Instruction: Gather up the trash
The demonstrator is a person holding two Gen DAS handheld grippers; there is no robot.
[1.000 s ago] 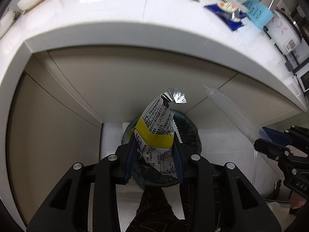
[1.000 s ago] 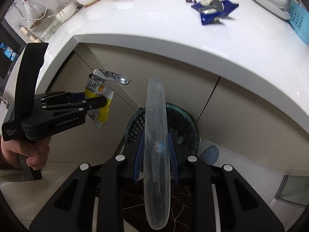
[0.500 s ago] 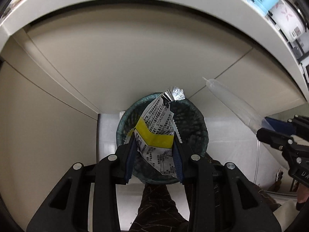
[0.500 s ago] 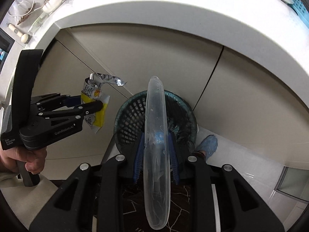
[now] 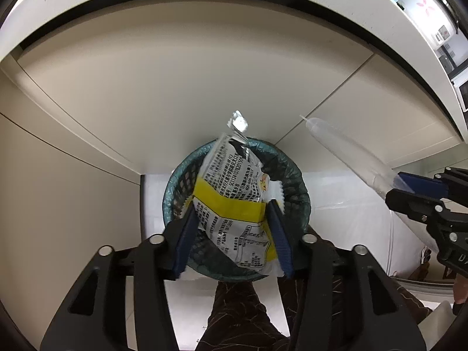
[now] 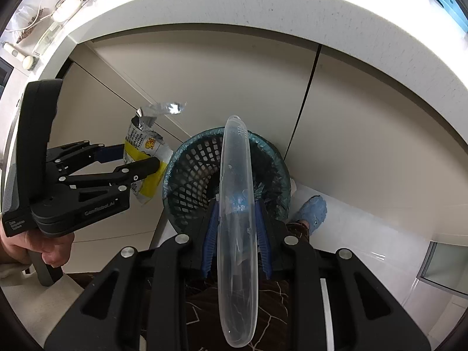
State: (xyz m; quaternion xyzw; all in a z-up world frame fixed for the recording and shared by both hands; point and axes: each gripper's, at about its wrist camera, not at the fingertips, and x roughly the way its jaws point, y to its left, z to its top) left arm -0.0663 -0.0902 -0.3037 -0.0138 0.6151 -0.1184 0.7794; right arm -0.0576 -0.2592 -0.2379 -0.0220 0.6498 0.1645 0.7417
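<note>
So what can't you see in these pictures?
- Bin bottom: left wrist view, the wrapper covers it; right wrist view, the clear case does.
- Wrapper print: too small to read.
- Counter top: cut off by the edge in both views.
- Right gripper pads: partly behind the case.

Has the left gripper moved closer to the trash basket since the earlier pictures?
Yes. The left gripper came down toward the trash basket, which now looks larger; its jaws have just been opening, with the snack wrapper between them.

One wrapper [image 5: 234, 201], one clear lid [image 6: 237, 228], one bin [image 6: 187, 172], two tongs [image 5: 232, 234].
</note>
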